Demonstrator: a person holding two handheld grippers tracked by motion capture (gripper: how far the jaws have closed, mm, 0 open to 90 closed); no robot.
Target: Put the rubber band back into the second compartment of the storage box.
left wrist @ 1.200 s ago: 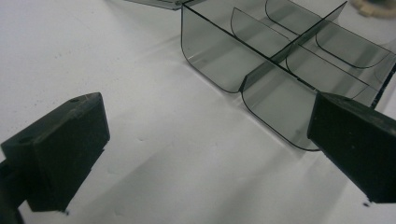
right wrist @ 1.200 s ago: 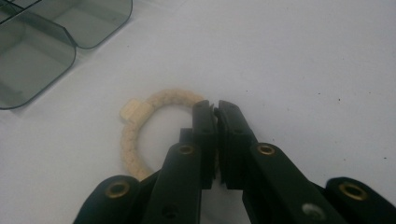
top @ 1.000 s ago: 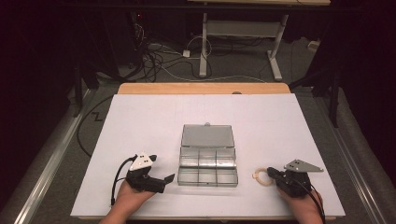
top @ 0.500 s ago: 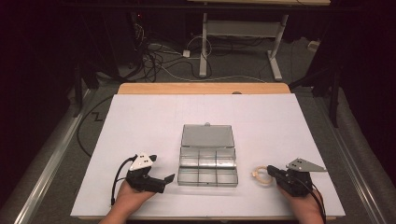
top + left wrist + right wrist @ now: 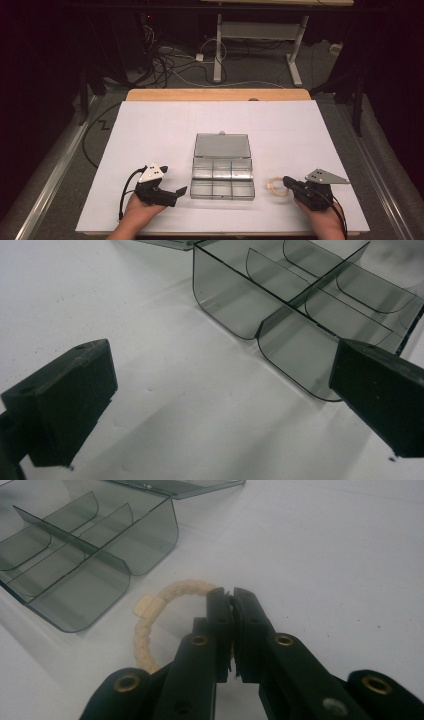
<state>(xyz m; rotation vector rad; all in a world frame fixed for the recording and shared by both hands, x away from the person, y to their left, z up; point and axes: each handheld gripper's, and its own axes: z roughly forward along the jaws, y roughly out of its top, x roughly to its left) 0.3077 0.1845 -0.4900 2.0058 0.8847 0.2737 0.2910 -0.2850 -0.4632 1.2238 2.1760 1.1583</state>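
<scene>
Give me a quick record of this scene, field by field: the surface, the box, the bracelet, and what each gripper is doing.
surface: white table
box: clear compartment box, lid open, compartments look empty
bracelet: cream beaded bracelet, on the table right of the box
left gripper: jaws open, beside the box, holding nothing
right gripper: jaws shut at the bracelet; grip unclear

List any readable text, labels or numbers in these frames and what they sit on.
None readable anywhere.
Clear compartment box: no label or marking.
Beaded bracelet: plain beads, no lettering.
Left gripper and right gripper: black, no print visible.
White table sheet: blank.
</scene>
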